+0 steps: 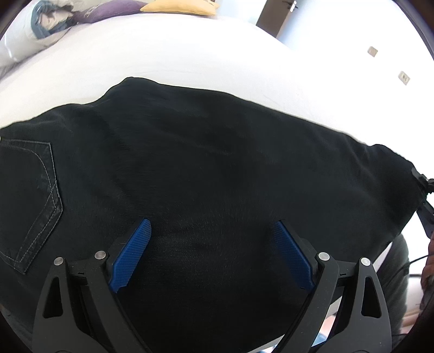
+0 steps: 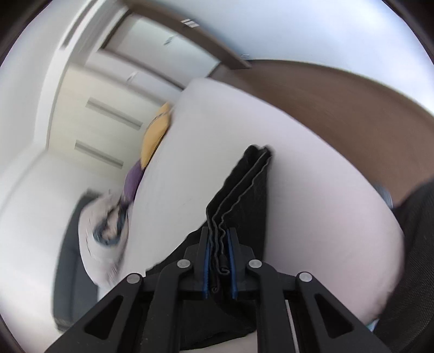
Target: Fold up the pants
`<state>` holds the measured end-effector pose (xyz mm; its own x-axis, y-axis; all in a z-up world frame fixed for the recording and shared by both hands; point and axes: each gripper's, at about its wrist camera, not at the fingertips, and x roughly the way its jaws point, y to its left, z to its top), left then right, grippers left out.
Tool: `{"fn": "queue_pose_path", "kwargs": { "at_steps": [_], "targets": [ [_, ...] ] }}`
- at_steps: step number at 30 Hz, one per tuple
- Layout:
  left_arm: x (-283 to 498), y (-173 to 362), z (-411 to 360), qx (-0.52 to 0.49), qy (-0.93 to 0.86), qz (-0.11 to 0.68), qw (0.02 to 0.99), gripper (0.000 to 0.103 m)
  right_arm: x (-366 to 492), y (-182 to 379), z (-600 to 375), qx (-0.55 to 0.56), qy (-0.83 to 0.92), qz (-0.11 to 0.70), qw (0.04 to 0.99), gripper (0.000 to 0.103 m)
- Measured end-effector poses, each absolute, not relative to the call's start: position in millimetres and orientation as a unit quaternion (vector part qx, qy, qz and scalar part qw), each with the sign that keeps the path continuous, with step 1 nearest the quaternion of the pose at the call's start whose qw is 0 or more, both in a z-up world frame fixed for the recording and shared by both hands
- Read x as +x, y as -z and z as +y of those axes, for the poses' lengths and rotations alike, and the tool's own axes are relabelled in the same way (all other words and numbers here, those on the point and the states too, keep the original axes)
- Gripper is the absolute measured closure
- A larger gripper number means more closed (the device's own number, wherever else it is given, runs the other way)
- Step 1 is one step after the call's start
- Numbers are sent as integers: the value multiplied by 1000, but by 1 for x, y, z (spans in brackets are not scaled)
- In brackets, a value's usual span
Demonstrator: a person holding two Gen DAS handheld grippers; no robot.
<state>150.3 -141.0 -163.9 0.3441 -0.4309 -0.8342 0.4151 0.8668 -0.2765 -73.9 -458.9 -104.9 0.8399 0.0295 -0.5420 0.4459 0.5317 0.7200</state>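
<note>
Black pants [image 1: 203,168] lie spread across a white bed [image 1: 176,54], a stitched back pocket [image 1: 29,195] at the left. My left gripper [image 1: 213,228] is open, its blue pads wide apart just above the dark cloth, holding nothing. In the right wrist view my right gripper [image 2: 219,236] is shut on the stacked hem edges of the pants [image 2: 244,187], with the layered cloth running away from the jaws over the bed [image 2: 312,168]. The right gripper also shows at the far right edge of the left wrist view [image 1: 424,201].
Pillows lie at the head of the bed: yellow [image 1: 179,6], purple [image 1: 108,10] and a white patterned one [image 1: 48,21]. A wooden headboard [image 2: 352,97] and white wardrobe doors [image 2: 108,108] stand beyond. A dark chair [image 2: 417,244] is at the right.
</note>
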Motion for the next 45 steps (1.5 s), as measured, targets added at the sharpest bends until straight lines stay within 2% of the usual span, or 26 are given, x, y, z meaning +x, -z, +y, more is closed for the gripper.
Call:
{"fn": "queue_pose_path", "kwargs": {
  "at_steps": [4,7,12,17,28,30,31,32,38,45],
  "targets": [
    [157,159,-120,-81,269,514,810,11,-16,74,-371,301,54,313,899,90],
    [163,154,-101,-149,272,517,798,10,19,83,-294,146,15,361,921,90],
    [173,148,-84,-237,302,525,759,10,44,117,-245,74,-10,411,909,90],
    [186,146,-100,-269,330,539,727,10,37,114,-229,14,-7,397,918,90],
    [209,155,-161,-225,369,579,691,12,19,109,-210,-75,-15,366,927,90],
    [210,155,-167,-215,375,582,688,31,19,108,-209,-76,-18,364,928,90],
    [210,155,-170,-212,379,588,682,58,18,107,-208,-77,-19,364,928,90],
    [210,156,-171,-210,380,593,678,76,18,105,-207,-79,-20,361,929,90],
    [215,154,-157,-201,370,593,686,83,17,101,-195,-82,-41,358,929,90],
    [228,135,-108,-188,345,581,713,83,33,99,-158,-90,-88,353,927,90]
  ]
}}
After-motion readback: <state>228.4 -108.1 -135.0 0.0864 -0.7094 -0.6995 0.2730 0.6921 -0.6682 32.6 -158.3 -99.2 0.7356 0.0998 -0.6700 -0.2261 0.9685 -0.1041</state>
